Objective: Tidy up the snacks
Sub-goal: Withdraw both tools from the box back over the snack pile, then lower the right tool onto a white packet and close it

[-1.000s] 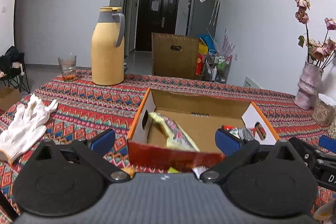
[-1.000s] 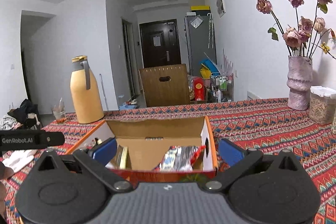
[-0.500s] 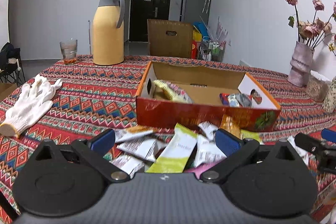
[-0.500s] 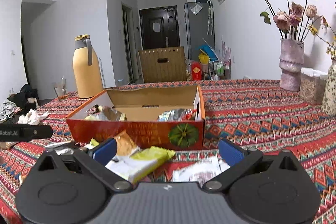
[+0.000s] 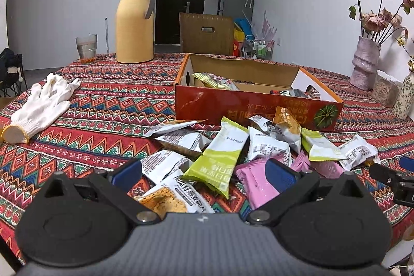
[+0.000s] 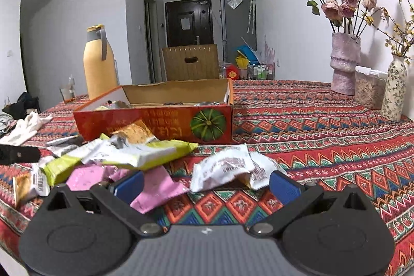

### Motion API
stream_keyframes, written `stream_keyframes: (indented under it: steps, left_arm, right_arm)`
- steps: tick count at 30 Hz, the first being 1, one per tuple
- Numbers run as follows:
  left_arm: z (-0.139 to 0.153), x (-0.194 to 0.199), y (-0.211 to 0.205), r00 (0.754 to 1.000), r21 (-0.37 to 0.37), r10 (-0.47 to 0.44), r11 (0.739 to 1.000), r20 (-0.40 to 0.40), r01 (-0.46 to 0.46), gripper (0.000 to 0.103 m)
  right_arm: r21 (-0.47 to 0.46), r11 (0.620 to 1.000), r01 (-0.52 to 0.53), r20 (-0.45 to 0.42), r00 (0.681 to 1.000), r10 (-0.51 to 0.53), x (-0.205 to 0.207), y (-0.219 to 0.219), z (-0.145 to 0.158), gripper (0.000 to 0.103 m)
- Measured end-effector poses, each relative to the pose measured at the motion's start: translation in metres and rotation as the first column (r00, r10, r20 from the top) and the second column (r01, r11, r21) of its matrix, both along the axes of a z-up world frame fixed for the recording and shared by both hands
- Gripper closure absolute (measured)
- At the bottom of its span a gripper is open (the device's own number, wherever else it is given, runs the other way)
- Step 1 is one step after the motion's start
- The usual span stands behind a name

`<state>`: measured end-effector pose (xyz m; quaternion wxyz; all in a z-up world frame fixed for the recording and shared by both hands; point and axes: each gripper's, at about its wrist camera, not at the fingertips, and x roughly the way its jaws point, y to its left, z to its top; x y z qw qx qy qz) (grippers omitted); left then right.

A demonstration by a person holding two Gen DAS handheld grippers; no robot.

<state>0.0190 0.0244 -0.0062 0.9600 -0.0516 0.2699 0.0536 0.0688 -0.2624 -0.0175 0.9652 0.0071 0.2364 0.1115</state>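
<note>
A heap of snack packets (image 5: 233,146) lies on the patterned tablecloth in front of an open orange cardboard box (image 5: 248,105) that holds a few packets. My left gripper (image 5: 203,172) is open above the near side of the heap, over a green and white packet (image 5: 220,159) and a pink one (image 5: 254,180). In the right wrist view the box (image 6: 165,123) stands behind the same heap (image 6: 124,157). My right gripper (image 6: 205,184) is open, with a white packet (image 6: 225,167) and a pink packet (image 6: 155,188) lying between its spread fingers, neither gripped.
A yellow thermos (image 5: 134,22) and a glass (image 5: 86,48) stand at the back left. A white glove (image 5: 41,105) lies on the left. A pink vase with dried flowers (image 6: 345,61), a lidded jar (image 6: 368,87) and a floral vase (image 6: 394,89) stand at the right edge.
Both grippers have pulled back from over the box and sunk toward the table's near side, so the heap of packets now lies in front of them. Both stay open.
</note>
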Motion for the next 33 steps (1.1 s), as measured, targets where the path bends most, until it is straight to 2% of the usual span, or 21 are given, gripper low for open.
stream_keyframes:
  steps: [5, 15, 22, 25, 27, 33]
  left_arm:
    - [0.000, 0.000, 0.000, 1.000, -0.002, -0.002, 1.000, -0.001, 0.002, 0.000]
    - [-0.003, 0.004, -0.001, 1.000, -0.005, 0.005, 1.000, -0.014, -0.005, 0.000]
    - [-0.005, 0.007, -0.001, 1.000, -0.003, 0.014, 1.000, -0.022, -0.014, 0.000]
    - [-0.005, 0.008, -0.001, 1.000, -0.004, 0.018, 1.000, -0.024, -0.018, 0.000]
    - [-0.005, 0.008, -0.001, 1.000, -0.003, 0.018, 1.000, -0.023, -0.018, 0.000]
    - [-0.005, 0.008, -0.001, 1.000, -0.005, 0.017, 1.000, -0.023, -0.017, 0.000]
  right_arm:
    - [0.000, 1.000, 0.007, 0.028, 1.000, -0.007, -0.002, -0.002, 0.001, 0.000]
    - [-0.021, 0.999, 0.046, -0.008, 0.999, -0.047, 0.012, -0.014, -0.004, 0.000]
    - [-0.156, 0.988, -0.003, -0.013, 1.000, 0.001, 0.041, 0.001, -0.005, 0.000]
    - [-0.204, 0.979, -0.021, -0.016, 1.000, 0.018, 0.057, 0.009, -0.008, 0.007]
    - [-0.234, 0.971, -0.039, -0.026, 0.999, 0.034, 0.067, 0.016, -0.011, 0.015]
    - [-0.297, 0.952, -0.070, -0.071, 0.996, 0.051, 0.091, 0.032, -0.026, 0.029]
